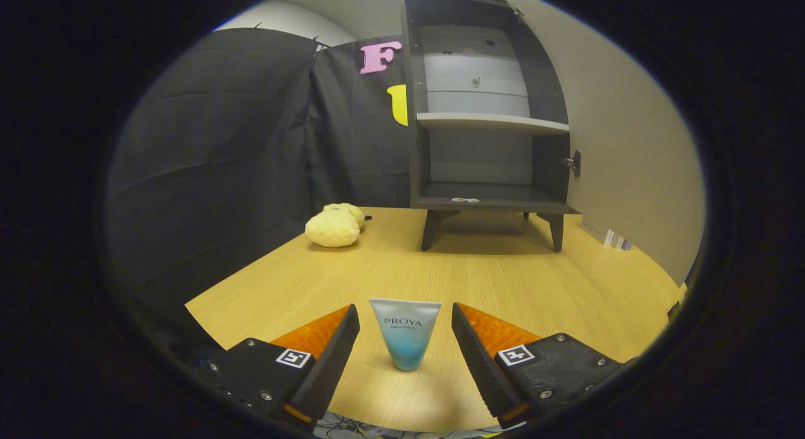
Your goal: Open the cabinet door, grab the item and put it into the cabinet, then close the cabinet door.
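A small blue-and-white tube (pixel 405 333) stands upright on its cap on the wooden table (pixel 566 282), right between my fingers. My gripper (pixel 405 329) is open, with a gap on each side of the tube and neither finger touching it. Beyond the fingers, at the far end of the table, stands a dark cabinet (pixel 484 118) on short legs. Its door (pixel 604 143) is swung wide open to the right, with a dark knob (pixel 575 163) on its edge. A pale shelf (pixel 490 121) divides the inside, and the lower compartment holds only a small flat object.
A yellow plush toy (pixel 335 225) lies on the table to the left of the cabinet, near the black cloth wall (pixel 220 162). The table's left edge runs diagonally close to my left finger. Cables show below the near table edge.
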### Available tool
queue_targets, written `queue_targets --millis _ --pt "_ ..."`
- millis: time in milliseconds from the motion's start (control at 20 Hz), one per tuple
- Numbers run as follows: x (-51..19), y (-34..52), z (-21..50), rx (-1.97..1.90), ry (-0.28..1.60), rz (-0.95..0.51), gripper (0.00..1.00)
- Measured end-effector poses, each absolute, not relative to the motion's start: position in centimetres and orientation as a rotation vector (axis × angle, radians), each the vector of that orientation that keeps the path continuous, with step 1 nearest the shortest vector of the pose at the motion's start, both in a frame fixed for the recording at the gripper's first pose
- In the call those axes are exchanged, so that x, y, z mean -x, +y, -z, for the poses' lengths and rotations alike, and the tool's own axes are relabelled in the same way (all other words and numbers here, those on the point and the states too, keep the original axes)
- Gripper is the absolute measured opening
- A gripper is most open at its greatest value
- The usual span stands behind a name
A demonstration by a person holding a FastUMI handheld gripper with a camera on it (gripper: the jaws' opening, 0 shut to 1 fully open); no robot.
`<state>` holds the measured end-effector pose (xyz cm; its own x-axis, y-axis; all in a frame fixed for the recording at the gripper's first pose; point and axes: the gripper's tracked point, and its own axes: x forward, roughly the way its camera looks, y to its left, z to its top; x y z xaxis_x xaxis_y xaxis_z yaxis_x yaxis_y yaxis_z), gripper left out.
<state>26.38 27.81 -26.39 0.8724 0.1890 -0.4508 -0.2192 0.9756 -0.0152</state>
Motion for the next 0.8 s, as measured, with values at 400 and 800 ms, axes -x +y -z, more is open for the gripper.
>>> queue_targets --millis 400,800 --pt "-26.7 27.8 28.4 0.085 0.519 -0.197 0.54" --pt "-27.8 26.8 22.3 0.076 0.478 -0.213 0.53"
